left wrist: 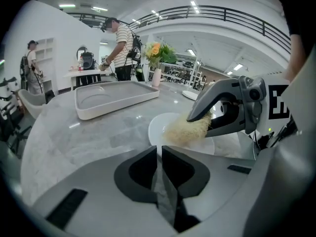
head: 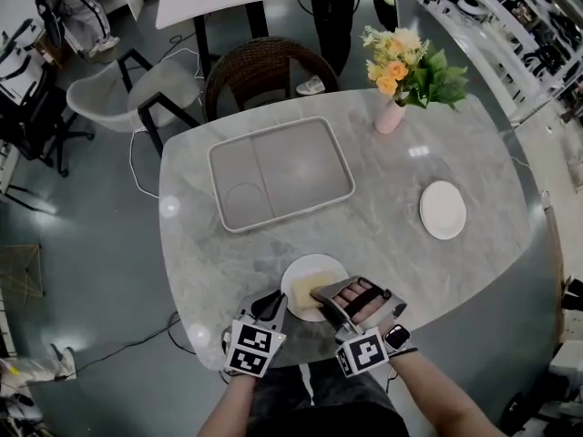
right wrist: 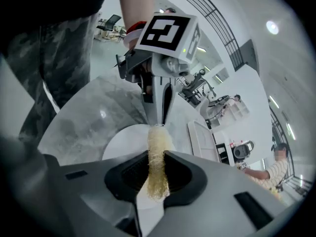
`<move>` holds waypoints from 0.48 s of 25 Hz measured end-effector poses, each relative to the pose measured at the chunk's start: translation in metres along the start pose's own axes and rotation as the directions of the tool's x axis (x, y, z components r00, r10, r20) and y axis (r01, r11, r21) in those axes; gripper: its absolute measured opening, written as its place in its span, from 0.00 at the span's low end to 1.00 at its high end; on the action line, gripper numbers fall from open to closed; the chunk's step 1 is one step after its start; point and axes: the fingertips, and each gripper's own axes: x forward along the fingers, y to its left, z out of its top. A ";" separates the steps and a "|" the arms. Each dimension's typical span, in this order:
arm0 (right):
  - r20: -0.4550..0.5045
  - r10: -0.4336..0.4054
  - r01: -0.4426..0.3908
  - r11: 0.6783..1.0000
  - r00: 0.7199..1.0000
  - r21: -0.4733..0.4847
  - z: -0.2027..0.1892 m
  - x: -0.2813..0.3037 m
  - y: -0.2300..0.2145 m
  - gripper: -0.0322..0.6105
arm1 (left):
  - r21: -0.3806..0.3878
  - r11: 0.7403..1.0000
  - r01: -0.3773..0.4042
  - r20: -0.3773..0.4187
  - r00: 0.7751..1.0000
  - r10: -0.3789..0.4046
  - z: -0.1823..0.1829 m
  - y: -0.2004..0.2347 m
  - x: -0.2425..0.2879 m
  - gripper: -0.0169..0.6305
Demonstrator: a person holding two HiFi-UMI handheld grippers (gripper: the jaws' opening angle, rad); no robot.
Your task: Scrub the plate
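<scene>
**Plate.** The plate (head: pixel 319 263) lies flat on the marble counter (head: pixel 392 244), at the counter's near edge.

**Left hand-held gripper.** The left hand-held gripper (head: pixel 278 305) meets the plate at its left rim. In the left gripper view its jaws are drawn together, with only a thin slit between them. They appear to pinch the rim, though the contact itself is not clearly shown.

**Right hand-held gripper.** The right hand-held gripper (head: pixel 325 295) reaches over the plate from the near right. Its jaws are clamped on a pale yellow fibrous scrubber (right wrist: pixel 158 149). The scrubber's free end rests on the plate's upper surface, pointing toward the left hand-held gripper's tips on the opposite rim.

**Surroundings, referenced to the plate.**
- A grey divided tray (head: pixel 291 167) sits beyond the plate, well apart from it.
- A second, smaller white plate (head: pixel 443 209) lies to the right of the plate and farther away.
- A pink vase of flowers (head: pixel 390 115) stands beyond the plate to the right, past the tray's right corner.
- A wicker chair (head: pixel 260 66) stands beyond the plate, behind the counter's far edge.
</scene>
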 end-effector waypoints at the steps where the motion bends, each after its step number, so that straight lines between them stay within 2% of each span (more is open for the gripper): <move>1: 0.001 0.003 -0.003 0.999 1.000 -0.032 0.001 0.003 0.000 0.17 | 0.001 1.000 -0.002 -0.001 1.000 0.002 0.000 0.000 0.000 0.09; 5: -0.024 -0.001 0.000 0.998 1.000 -0.070 -0.005 0.011 -0.006 0.17 | -0.011 1.000 -0.007 -0.002 1.000 0.007 0.001 0.000 0.000 0.08; 12: -0.096 0.005 -0.007 1.000 0.995 -0.025 -0.029 0.008 -0.007 0.17 | -0.027 0.999 -0.021 -0.004 1.000 0.021 0.000 0.000 -0.001 0.08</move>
